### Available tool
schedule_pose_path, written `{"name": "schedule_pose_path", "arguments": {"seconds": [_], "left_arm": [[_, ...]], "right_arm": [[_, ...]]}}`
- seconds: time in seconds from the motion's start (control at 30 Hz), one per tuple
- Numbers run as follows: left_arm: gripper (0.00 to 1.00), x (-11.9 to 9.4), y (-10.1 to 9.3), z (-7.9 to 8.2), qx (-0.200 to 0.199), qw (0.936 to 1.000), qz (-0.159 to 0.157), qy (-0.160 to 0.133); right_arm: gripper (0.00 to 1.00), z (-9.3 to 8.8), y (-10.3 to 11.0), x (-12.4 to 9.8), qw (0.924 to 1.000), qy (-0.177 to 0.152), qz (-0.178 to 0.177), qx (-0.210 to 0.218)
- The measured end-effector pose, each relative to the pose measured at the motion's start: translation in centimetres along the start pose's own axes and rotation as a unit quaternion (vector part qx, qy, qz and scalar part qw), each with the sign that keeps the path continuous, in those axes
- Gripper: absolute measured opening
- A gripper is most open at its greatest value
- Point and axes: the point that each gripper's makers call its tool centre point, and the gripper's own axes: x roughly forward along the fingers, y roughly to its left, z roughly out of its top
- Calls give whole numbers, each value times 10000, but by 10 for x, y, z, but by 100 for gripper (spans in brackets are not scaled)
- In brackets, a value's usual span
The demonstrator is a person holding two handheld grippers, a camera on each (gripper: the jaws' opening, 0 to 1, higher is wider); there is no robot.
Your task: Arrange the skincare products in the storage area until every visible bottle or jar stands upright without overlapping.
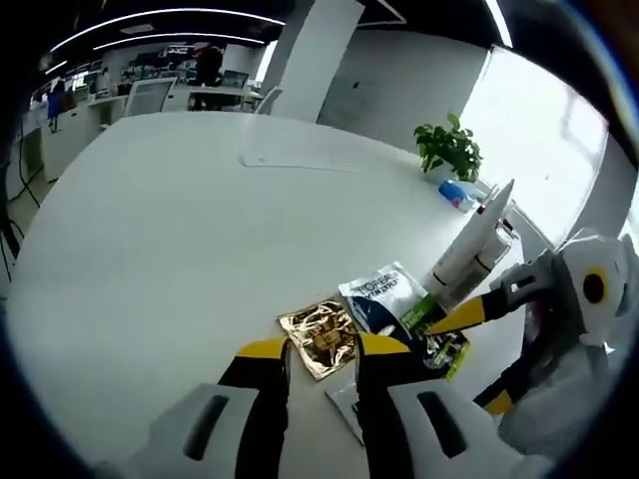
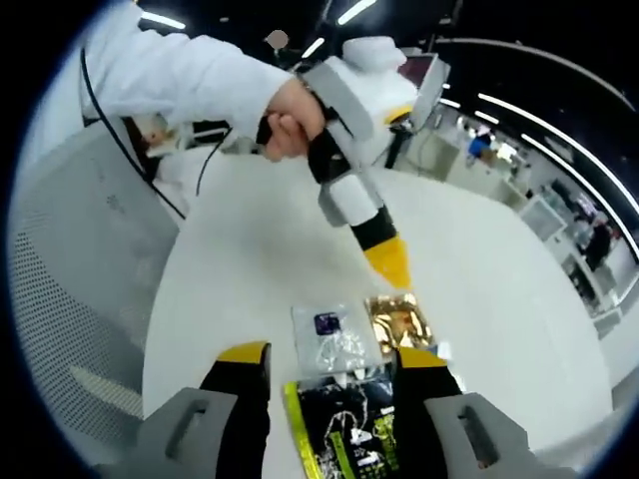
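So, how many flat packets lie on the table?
4: a gold packet, a clear packet beside it, a black-and-green packet between the right gripper's jaws, and a blue-and-white packet. Others may be hidden.

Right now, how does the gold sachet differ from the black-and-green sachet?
The gold sachet is shiny foil; the black-and-green sachet is dark with print. The gold sachet lies beyond the right gripper and its jaws; the black-and-green sachet lies between them. Both lie flat on the white table.
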Motion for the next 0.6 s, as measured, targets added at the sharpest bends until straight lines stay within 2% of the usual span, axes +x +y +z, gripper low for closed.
{"name": "schedule_pose_path", "arguments": {"seconds": [0.27,0.6], "left_arm": [[22,-26,-25,5,348,9991,-158,-184],[24,-36,-32,-2,878,9960,-2,-147]], "right_arm": [[56,5,2,-28,9993,-225,-195,241],[62,-1,-3,-60,9966,-327,-537,527]]}}
